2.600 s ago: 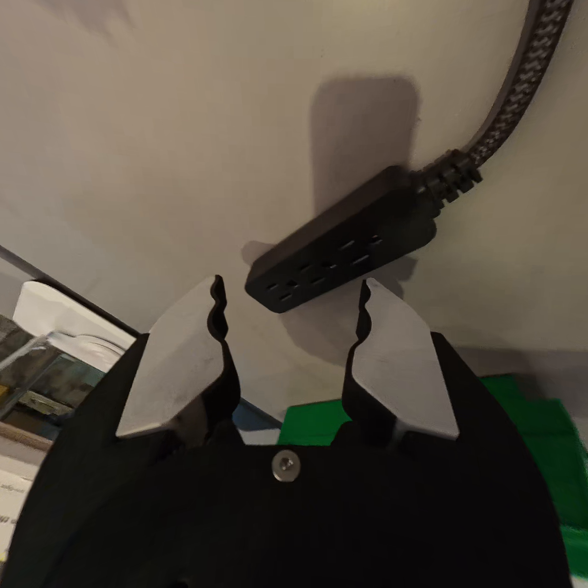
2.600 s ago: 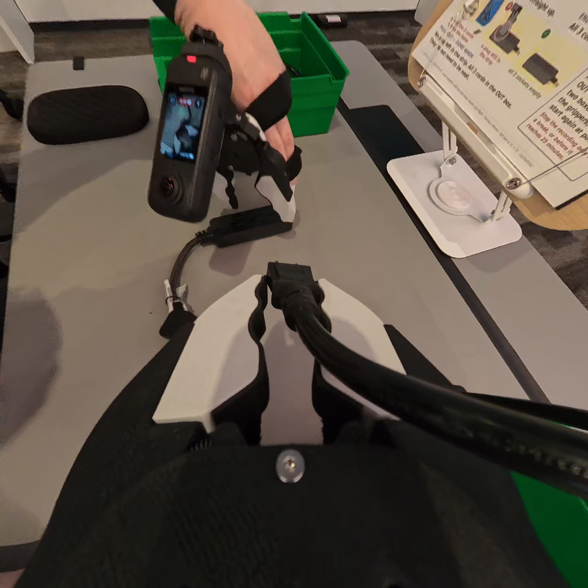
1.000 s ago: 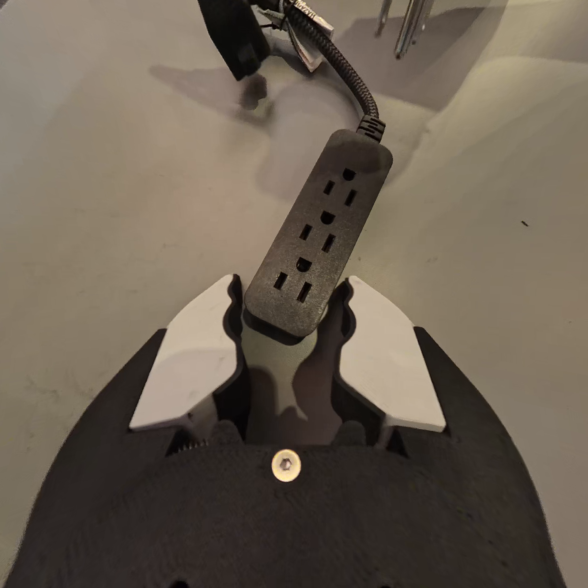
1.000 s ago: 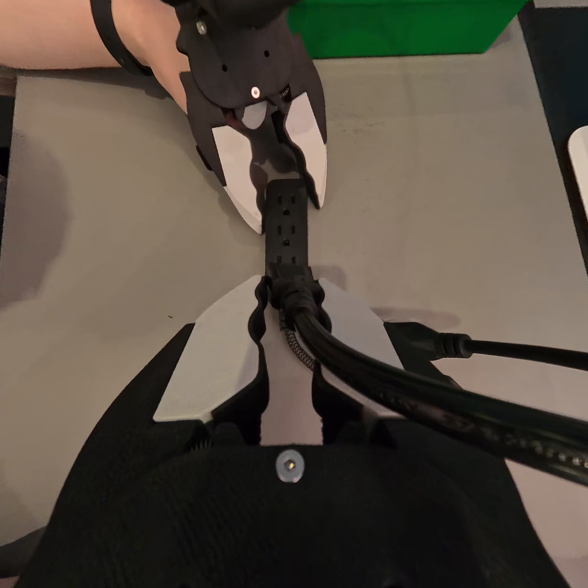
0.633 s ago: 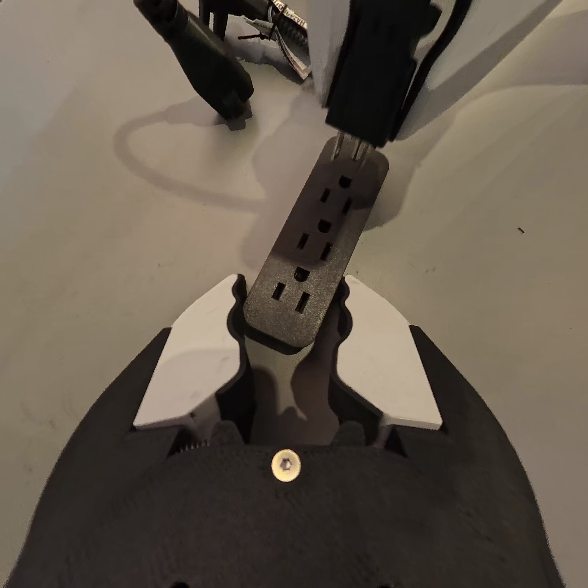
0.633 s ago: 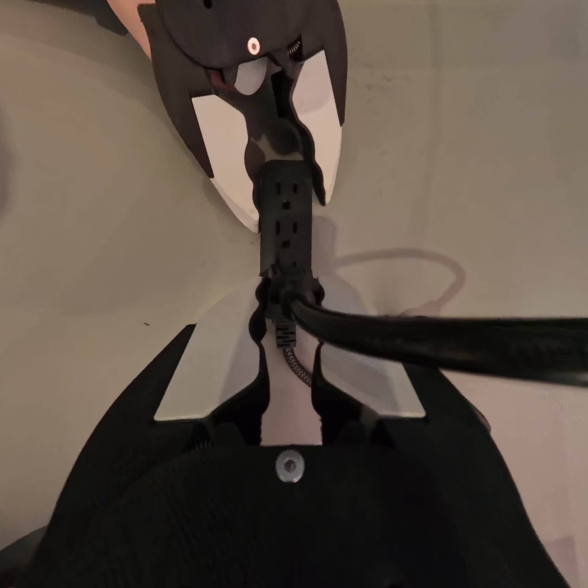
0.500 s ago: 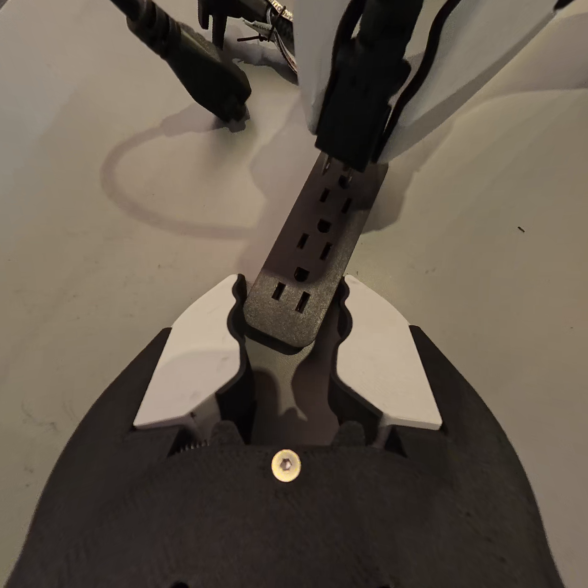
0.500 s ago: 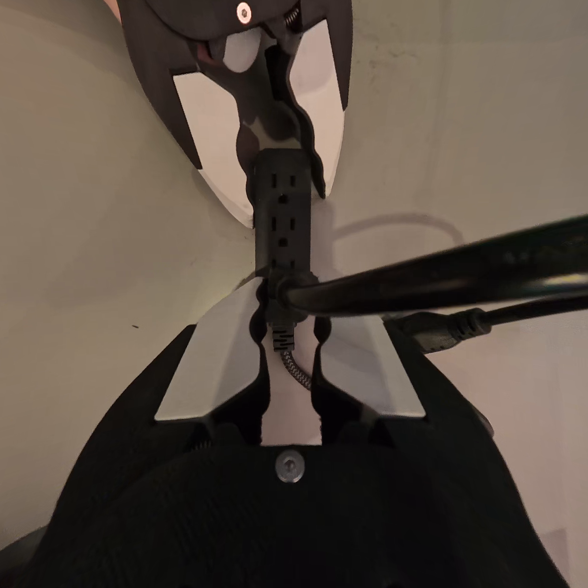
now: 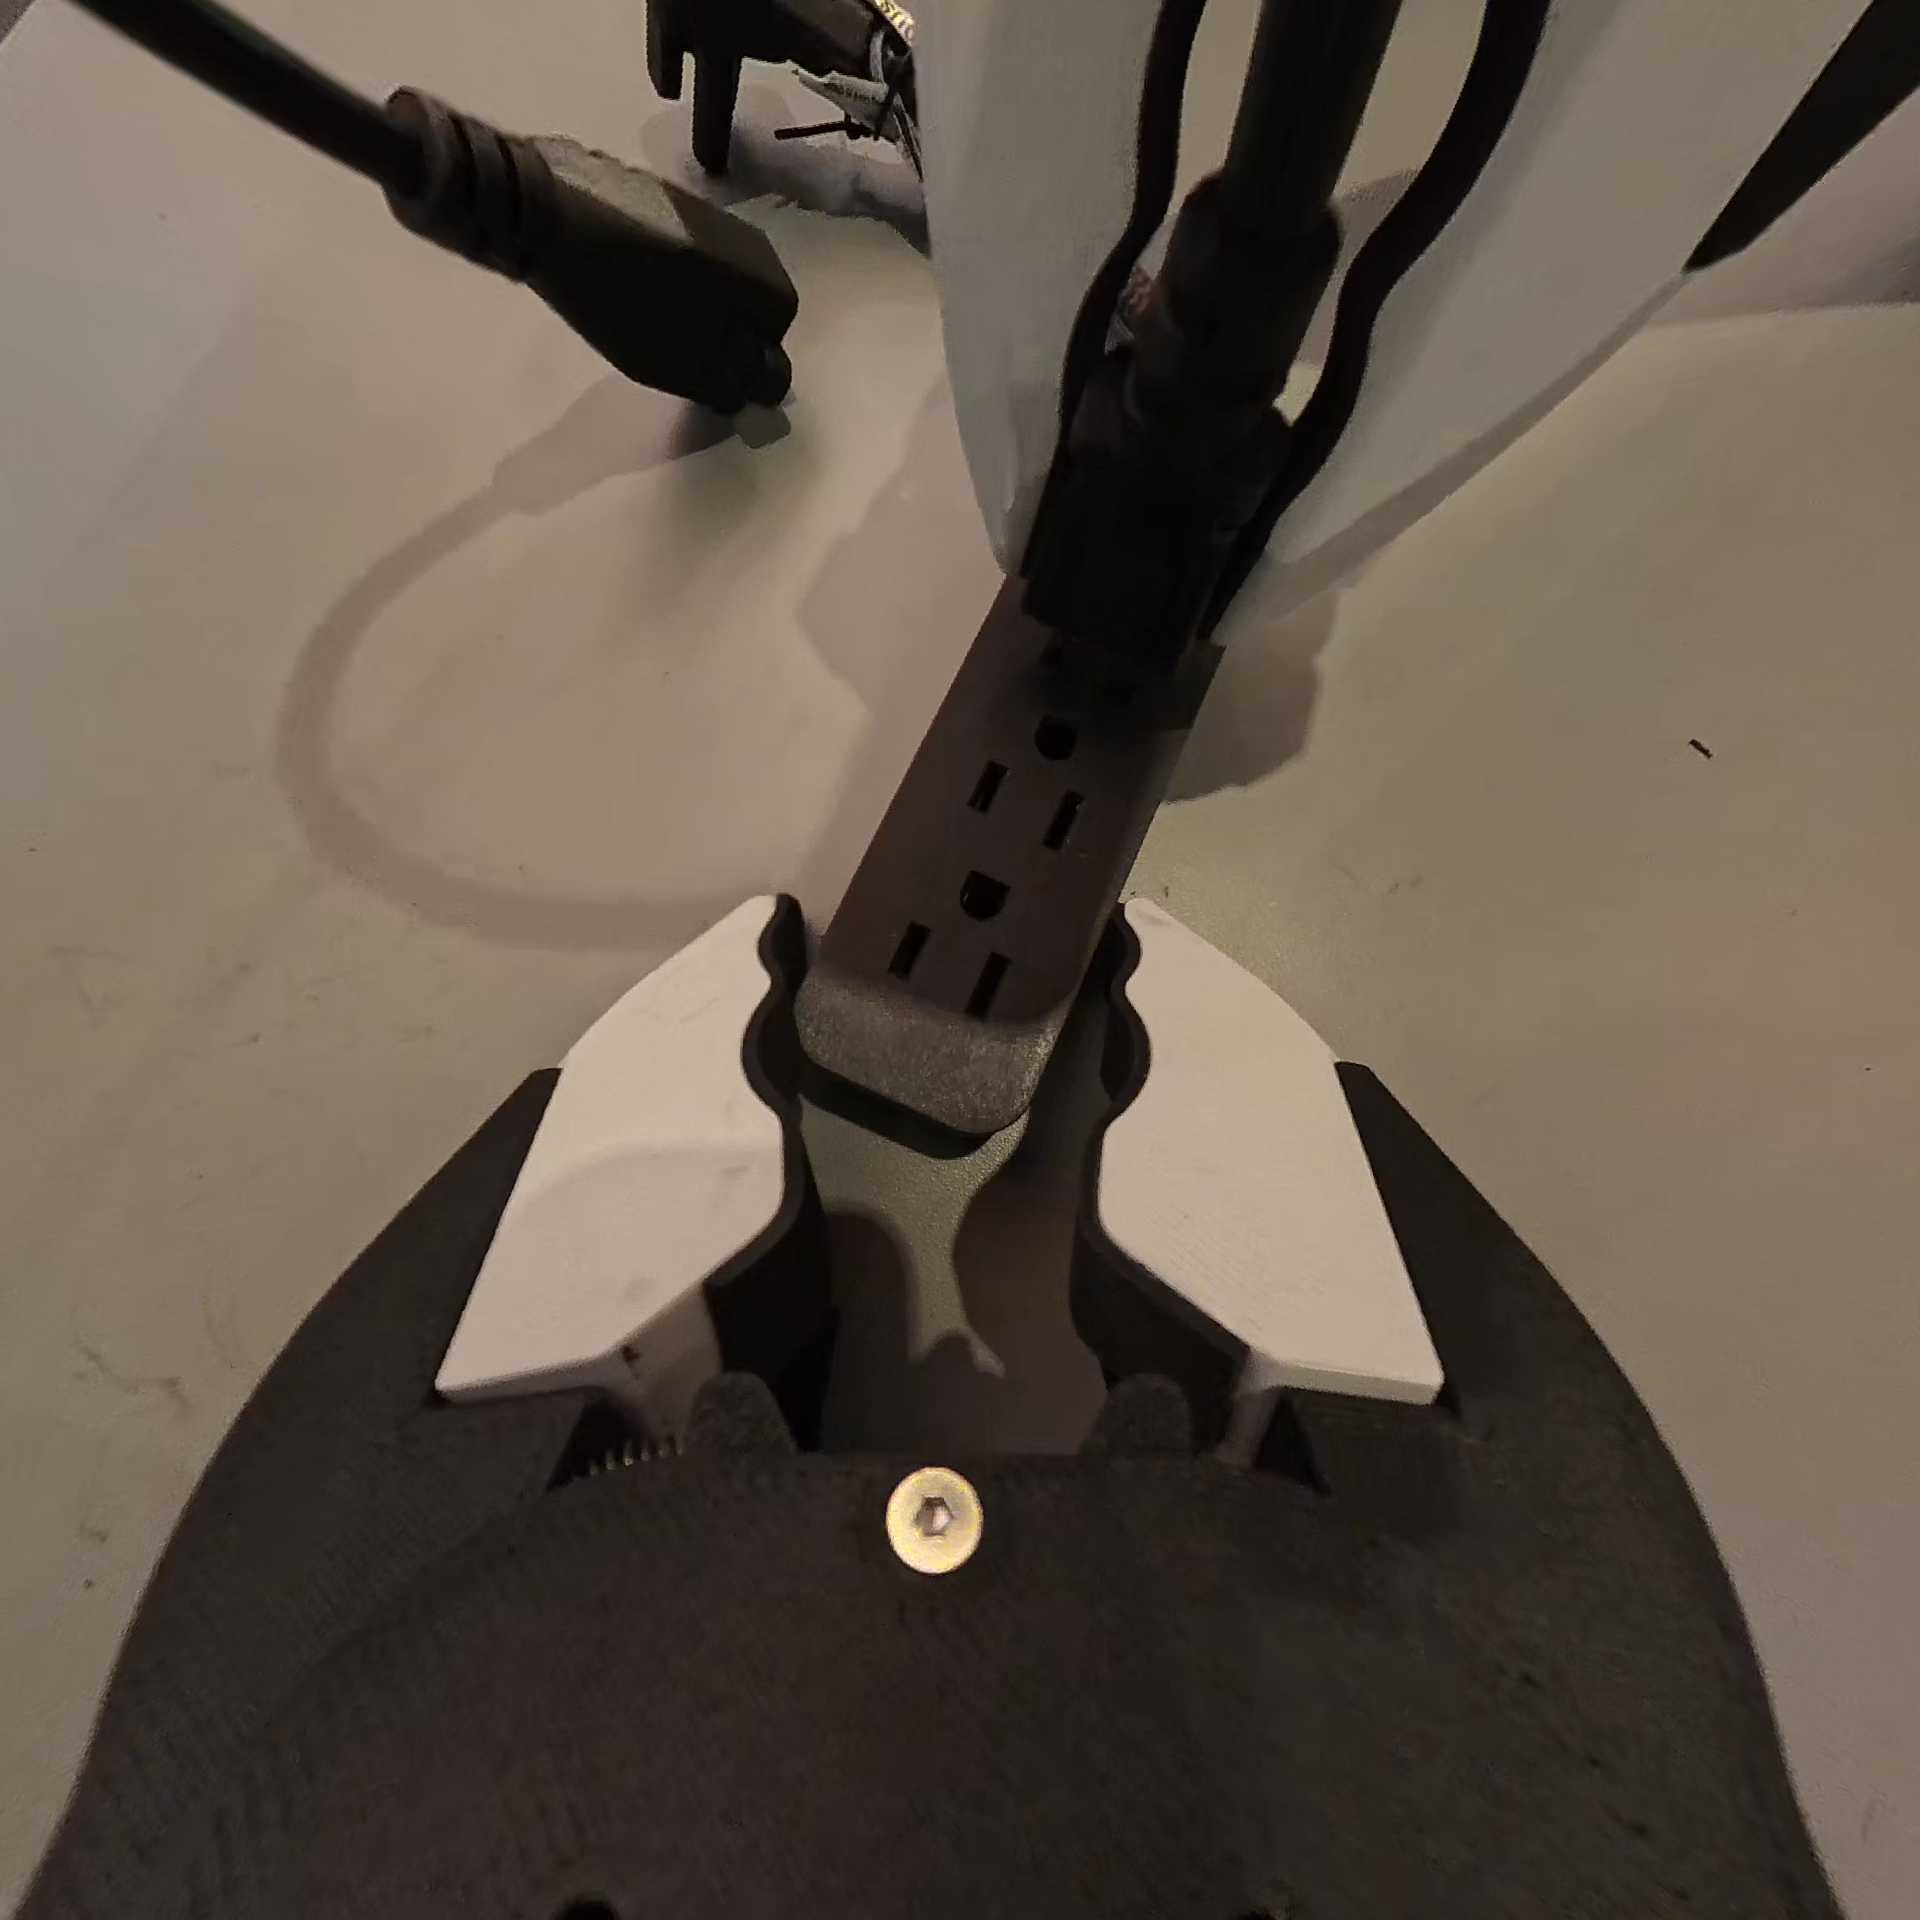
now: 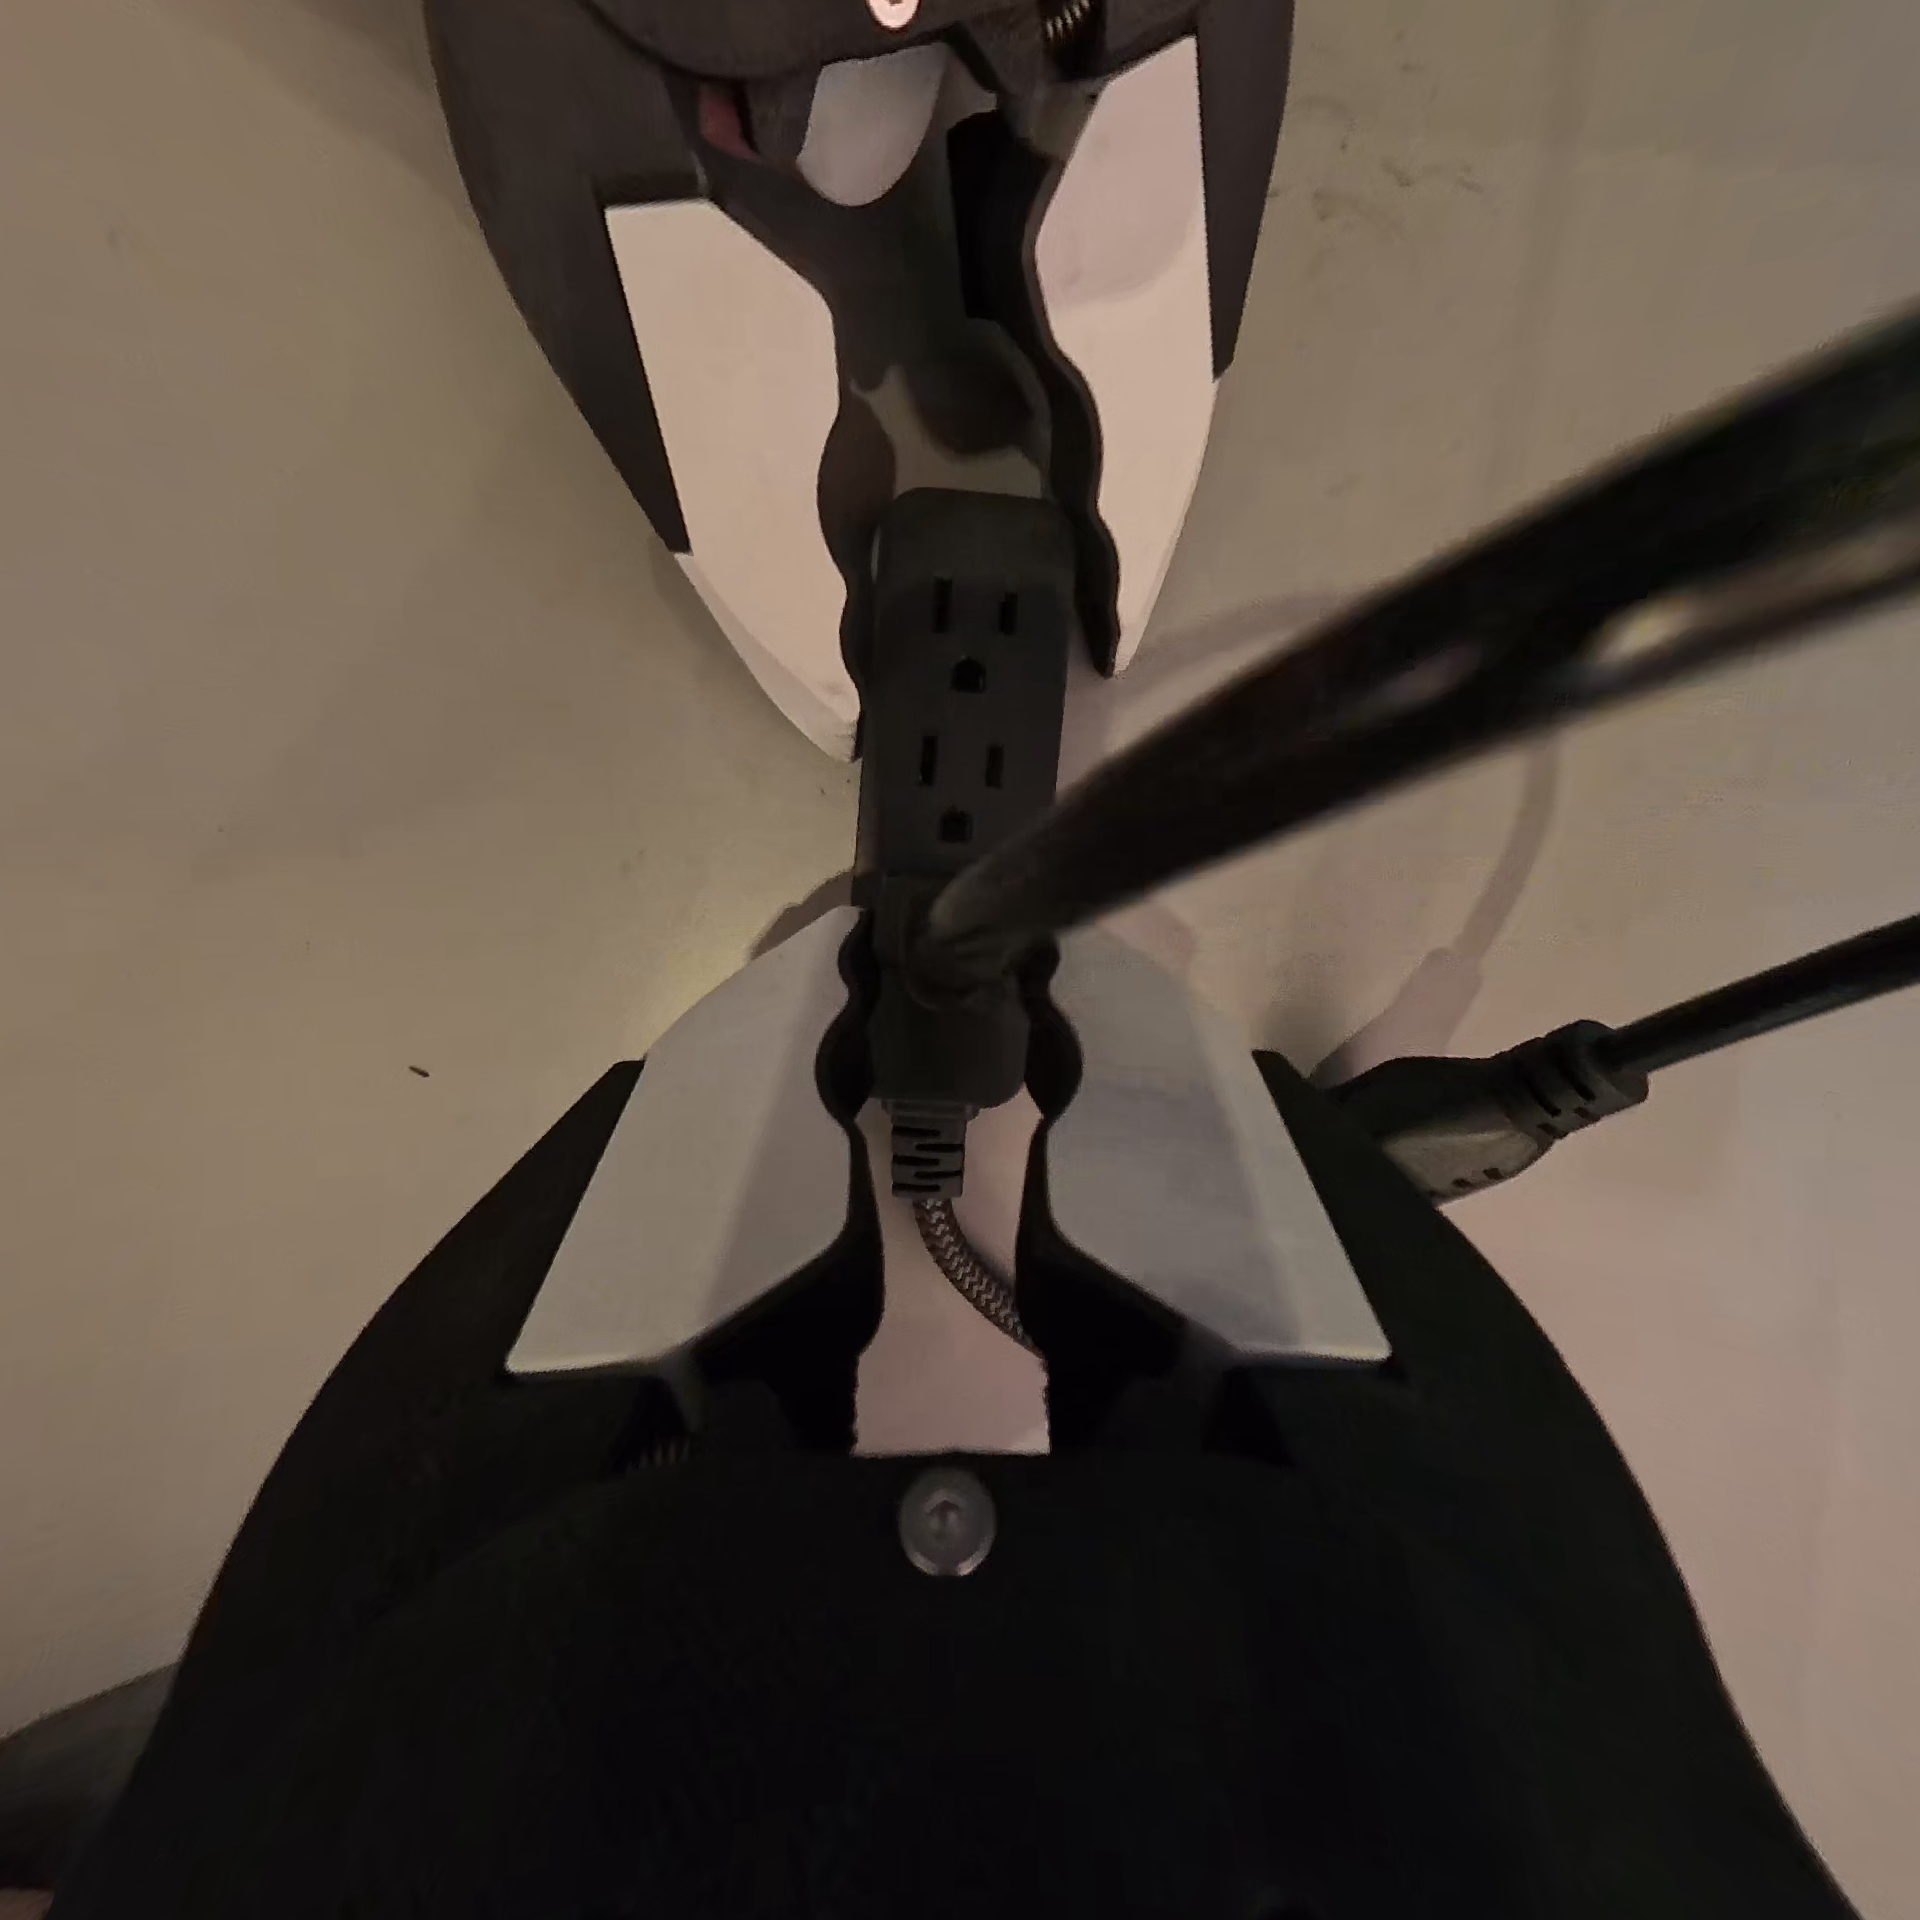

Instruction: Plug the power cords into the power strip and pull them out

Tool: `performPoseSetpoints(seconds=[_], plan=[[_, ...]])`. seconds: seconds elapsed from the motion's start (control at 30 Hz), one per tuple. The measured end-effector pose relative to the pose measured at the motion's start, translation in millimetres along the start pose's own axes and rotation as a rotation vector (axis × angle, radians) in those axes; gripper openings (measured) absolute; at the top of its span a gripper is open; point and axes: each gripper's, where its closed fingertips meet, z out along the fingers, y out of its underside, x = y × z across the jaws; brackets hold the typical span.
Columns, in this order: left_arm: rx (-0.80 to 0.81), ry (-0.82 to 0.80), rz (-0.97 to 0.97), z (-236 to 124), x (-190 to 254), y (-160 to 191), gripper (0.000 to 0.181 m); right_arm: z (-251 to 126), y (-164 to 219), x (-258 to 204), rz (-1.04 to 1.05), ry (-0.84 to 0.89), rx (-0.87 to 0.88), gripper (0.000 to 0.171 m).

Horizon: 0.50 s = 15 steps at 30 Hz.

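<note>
We clamp the left hand-held gripper [image 9: 951, 997] on the power strip's [image 9: 1003, 831] free end on the bench [image 9: 364, 935]. The right hand-held gripper [image 10: 943, 997] pinches the plug [image 10: 940, 1023] at the end socket. The strip looks light and rigid, the cord [image 10: 1455, 665] stiff; we judge the plug body the best hold.

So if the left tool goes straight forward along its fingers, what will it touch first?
The left tool is already shut on the near end of the black power strip. Straight ahead along the strip, it would probably first meet the black plug that the right tool holds at the far outlet.
</note>
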Motion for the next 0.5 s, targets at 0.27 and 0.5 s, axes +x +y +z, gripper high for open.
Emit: performPoseSetpoints(seconds=[0.27, 0.5], plan=[[0.002, -0.002, -0.001, 0.1, 0.2, -0.1, 0.054, 1.7, -0.6, -0.1, -0.001, -0.027, -0.023, 0.027], [0.002, -0.003, 0.000, 0.1, 0.2, 0.0, 0.054, -10.4, -18.3, 0.0, 0.048, -0.023, 0.067, 0.035]])
